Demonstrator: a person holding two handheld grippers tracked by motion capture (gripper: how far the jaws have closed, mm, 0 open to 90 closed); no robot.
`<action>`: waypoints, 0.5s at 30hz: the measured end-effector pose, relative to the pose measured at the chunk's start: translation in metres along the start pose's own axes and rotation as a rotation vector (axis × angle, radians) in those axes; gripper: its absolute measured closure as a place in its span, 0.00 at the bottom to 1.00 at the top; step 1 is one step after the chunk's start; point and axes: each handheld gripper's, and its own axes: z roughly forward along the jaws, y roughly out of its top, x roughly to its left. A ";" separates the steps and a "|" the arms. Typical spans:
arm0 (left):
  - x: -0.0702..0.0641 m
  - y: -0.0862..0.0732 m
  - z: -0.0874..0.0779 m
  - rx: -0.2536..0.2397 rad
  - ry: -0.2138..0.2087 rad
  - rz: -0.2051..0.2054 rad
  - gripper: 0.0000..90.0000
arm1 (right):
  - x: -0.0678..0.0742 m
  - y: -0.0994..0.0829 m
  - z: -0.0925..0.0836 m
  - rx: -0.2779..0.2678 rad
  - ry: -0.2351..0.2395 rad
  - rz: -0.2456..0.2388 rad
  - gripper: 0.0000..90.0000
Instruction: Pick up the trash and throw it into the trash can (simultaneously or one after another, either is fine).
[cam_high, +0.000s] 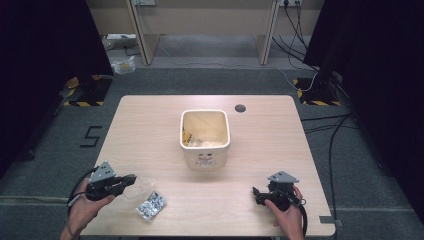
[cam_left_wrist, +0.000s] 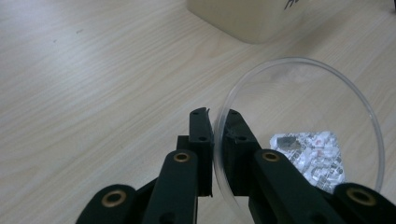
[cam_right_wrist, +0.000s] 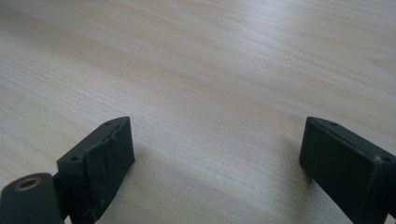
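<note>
My left gripper (cam_high: 131, 179) (cam_left_wrist: 215, 116) lies low at the table's near left, shut on the edge of a clear round plastic dish (cam_high: 143, 185) (cam_left_wrist: 303, 59). The thin rim runs up between the two pads. A crumpled silvery wrapper (cam_high: 151, 205) (cam_left_wrist: 313, 156) lies on the table just beside the dish and shows through its clear wall. Near the front right, my right gripper (cam_high: 257, 194) (cam_right_wrist: 217, 140) stands open, its jaws wide apart over bare wood with nothing between them.
A cream square bin (cam_high: 205, 137) (cam_left_wrist: 243, 21) with light scraps inside stands at the middle of the wooden table (cam_high: 150, 130). A small round hole (cam_high: 240, 108) sits near the far edge. Cables run over the grey floor at the right.
</note>
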 end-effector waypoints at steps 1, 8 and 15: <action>-0.001 0.001 -0.001 -0.008 0.001 0.002 0.93 | 0.000 0.000 0.000 0.000 0.000 0.000 0.12; 0.001 0.009 -0.001 -0.042 -0.014 -0.020 0.92 | 0.000 0.000 0.000 0.000 0.000 0.000 0.12; 0.000 0.019 0.004 -0.058 -0.013 -0.013 0.92 | 0.000 0.000 0.000 0.000 0.002 0.000 0.11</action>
